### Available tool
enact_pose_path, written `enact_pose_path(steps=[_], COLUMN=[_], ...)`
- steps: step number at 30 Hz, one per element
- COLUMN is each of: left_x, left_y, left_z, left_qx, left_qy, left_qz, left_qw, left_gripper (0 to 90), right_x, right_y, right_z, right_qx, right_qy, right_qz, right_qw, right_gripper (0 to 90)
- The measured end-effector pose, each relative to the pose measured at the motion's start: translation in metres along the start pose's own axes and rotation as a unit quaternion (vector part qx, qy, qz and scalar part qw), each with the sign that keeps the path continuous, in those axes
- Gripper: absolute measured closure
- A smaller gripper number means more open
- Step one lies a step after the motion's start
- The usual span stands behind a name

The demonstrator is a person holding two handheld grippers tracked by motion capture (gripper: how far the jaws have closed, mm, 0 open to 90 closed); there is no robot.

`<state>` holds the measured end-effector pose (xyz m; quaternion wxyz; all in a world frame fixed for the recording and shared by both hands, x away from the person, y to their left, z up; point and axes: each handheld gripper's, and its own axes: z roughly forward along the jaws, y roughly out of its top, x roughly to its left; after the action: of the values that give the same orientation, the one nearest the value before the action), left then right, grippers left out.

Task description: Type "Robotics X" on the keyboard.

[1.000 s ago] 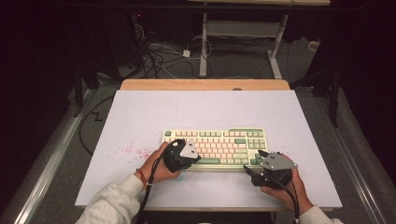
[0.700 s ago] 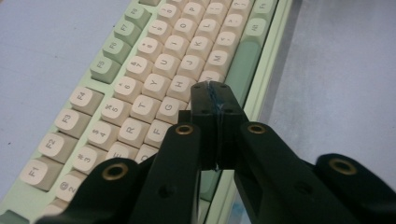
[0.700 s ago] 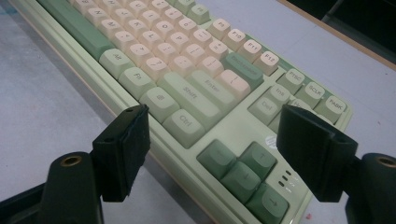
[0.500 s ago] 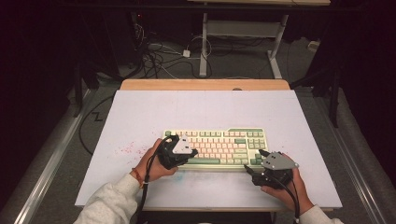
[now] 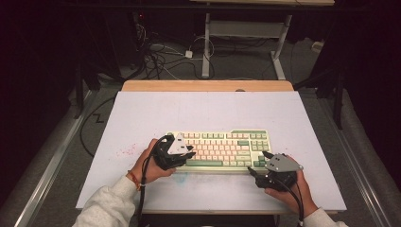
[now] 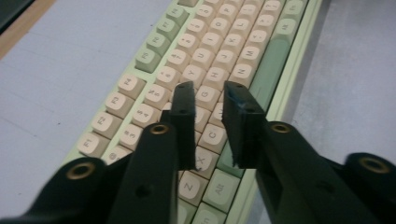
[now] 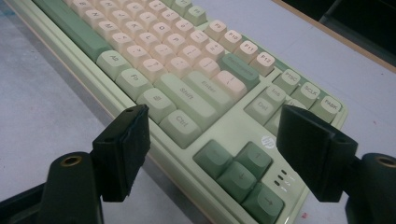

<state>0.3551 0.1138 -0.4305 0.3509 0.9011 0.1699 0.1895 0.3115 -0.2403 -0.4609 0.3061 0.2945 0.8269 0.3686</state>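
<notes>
White tabletop (image 5: 142,118) is carrying a green-and-cream keyboard (image 5: 222,146) at lower centre of the high view; the left gripper (image 5: 187,153) is hovering over its left keys, jaws having just been opening to a narrow gap with nothing between them. The right gripper (image 5: 255,176) is sitting just beside the keyboard's lower right corner, jaws standing wide and gripping nothing.
</notes>
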Motion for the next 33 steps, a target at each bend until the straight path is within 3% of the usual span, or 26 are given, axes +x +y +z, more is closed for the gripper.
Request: enact_pose_path(steps=[4, 11, 13, 17, 25, 33], left_x=[0.001, -0.001, 0.000, 0.000, 0.000, -0.003], left_y=[-0.005, -0.016, -0.020, -0.026, -0.041, -0.058], left_z=[-0.004, -0.011, -0.012, -0.015, -0.020, -0.024], left_qx=[-0.011, -0.022, -0.025, -0.031, -0.030, -0.002], left_qy=[0.019, 0.061, 0.063, 0.070, 0.088, 0.105], left_qz=[-0.005, -0.008, -0.017, -0.030, -0.036, -0.038], left_qw=[0.9997, 0.9978, 0.9976, 0.9966, 0.9951, 0.9938], left_gripper=[57.2, 31.4, 25.6, 22.2, 21.2, 20.4], right_x=[0.000, -0.001, -0.002, -0.002, -0.004, -0.004], right_y=[0.000, 0.000, 0.000, 0.000, 0.000, 0.001], right_z=[0.000, -0.001, -0.001, -0.001, -0.002, -0.004], right_qx=[0.000, -0.001, -0.001, -0.001, -0.001, -0.003], right_qy=[0.000, -0.003, -0.004, -0.005, -0.007, -0.010], right_qz=[0.001, 0.002, 0.002, 0.003, 0.006, 0.007], right_qw=[1.0000, 1.0000, 1.0000, 1.0000, 1.0000, 0.9999], right_gripper=[26.1, 26.1, 26.1, 26.1, 25.4, 27.1])
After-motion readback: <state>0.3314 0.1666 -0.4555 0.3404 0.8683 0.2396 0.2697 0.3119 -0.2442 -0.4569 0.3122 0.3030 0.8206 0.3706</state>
